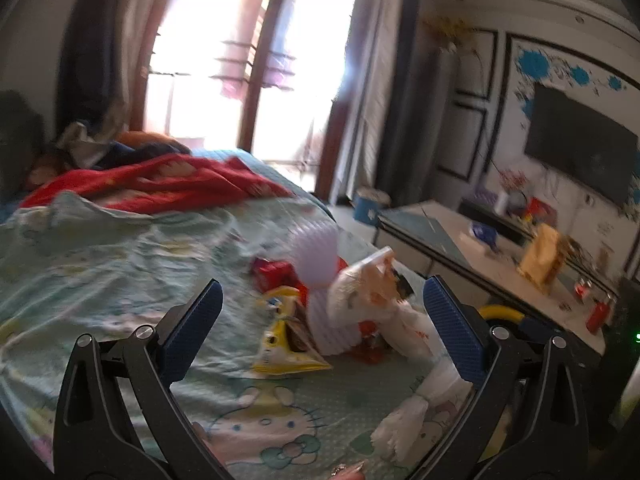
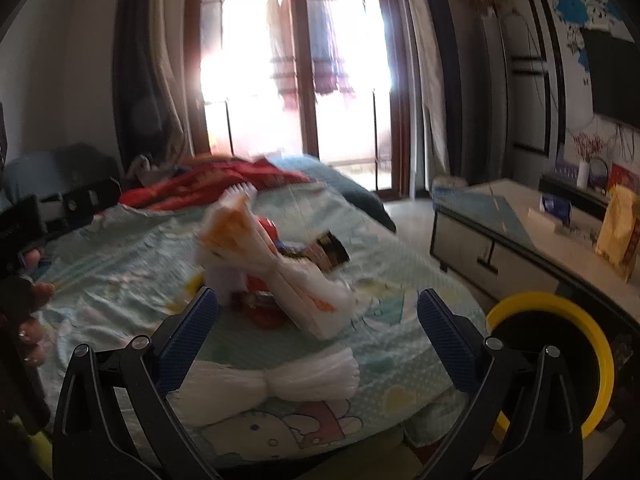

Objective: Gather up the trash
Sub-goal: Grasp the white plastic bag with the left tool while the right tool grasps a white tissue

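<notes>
Left wrist view: left hand-held gripper (image 1: 322,312) with jaws spread wide, nothing between the blue pads. It hangs over a bed (image 1: 100,264) with a pale green cartoon-print sheet. The trash sits in a heap on the sheet ahead of the fingers, near the bed's right edge: a yellow snack wrapper (image 1: 286,350), a red packet (image 1: 272,272), a pale ribbed plastic cup (image 1: 316,256), all blurred. A white plastic bag (image 1: 372,288) with orange print lies touching the heap, its twisted tail trailing toward the right finger. Red blanket (image 1: 160,184) bunched at the far end. A low desk (image 1: 460,248) stands right of the bed.

Right wrist view: right hand-held gripper (image 2: 318,314) likewise wide apart, empty. The white plastic bag (image 2: 280,264) lies ahead, between the fingers, over the red and dark wrappers (image 2: 328,254). Its knotted tail (image 2: 276,380) rests just beside the left finger. Yellow-rimmed bin (image 2: 576,316) stands at right, off the bed's edge. Fingertips (image 2: 32,332) show at the left margin.
</notes>
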`<state>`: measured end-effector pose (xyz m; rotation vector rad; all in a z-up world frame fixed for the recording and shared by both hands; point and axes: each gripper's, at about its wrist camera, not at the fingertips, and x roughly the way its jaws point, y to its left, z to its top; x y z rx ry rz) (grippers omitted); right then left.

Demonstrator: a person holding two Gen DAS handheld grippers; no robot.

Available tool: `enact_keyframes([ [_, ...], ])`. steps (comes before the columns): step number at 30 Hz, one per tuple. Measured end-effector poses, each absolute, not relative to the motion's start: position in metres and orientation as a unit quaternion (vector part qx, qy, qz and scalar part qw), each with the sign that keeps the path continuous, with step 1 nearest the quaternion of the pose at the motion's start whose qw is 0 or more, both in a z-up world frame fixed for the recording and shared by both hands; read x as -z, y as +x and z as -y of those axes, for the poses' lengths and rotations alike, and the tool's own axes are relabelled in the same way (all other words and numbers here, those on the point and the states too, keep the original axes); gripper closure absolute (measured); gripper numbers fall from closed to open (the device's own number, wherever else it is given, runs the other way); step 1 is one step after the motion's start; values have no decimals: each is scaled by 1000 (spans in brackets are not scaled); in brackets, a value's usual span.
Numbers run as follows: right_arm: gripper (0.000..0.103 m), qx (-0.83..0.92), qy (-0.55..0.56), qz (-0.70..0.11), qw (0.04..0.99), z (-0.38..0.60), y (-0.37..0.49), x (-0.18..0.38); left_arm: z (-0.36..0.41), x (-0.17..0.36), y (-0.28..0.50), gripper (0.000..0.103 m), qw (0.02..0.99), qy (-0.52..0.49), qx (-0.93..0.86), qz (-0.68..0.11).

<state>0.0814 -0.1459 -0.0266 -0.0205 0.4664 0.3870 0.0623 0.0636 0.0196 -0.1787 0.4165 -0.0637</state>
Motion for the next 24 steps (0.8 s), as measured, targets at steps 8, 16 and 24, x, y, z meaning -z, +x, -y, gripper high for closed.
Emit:
enact_keyframes([
  [8, 9, -194, 8, -345, 918, 148, 119, 68, -50, 3, 113, 11, 959, -72, 49, -268],
  [16, 45, -235, 15, -399, 886, 137, 131, 92, -48, 17, 144, 11, 949, -103, 49, -293],
  [24, 82, -254, 31, -392, 884, 144, 128, 91, -46, 28, 153, 48, 936, -128, 50, -324],
])
